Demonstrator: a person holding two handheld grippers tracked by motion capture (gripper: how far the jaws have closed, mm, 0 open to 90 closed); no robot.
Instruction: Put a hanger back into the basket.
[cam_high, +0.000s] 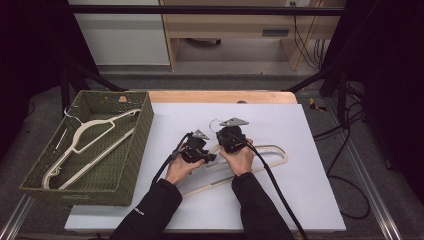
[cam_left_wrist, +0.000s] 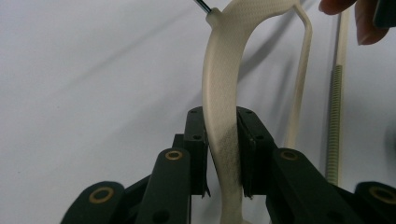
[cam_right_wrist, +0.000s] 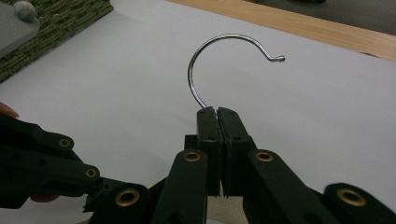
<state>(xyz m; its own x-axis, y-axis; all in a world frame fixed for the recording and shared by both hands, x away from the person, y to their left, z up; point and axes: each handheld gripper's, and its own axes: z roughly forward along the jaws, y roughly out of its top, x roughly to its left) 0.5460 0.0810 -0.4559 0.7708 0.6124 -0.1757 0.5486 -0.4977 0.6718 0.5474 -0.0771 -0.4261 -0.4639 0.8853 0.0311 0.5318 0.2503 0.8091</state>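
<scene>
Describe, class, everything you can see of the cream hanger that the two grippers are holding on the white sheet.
The cream hanger looks like plastic, with a textured shoulder, a thin lower bar partly ribbed, and a shiny metal hook. It lies flat on the white sheet, right of the green basket. The left gripper clamps its shoulder; the right gripper pinches the hook's stem.

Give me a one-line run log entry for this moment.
left gripper: shut on hanger arm | right gripper: shut on hanger's hook | basket: holds second hanger
</scene>
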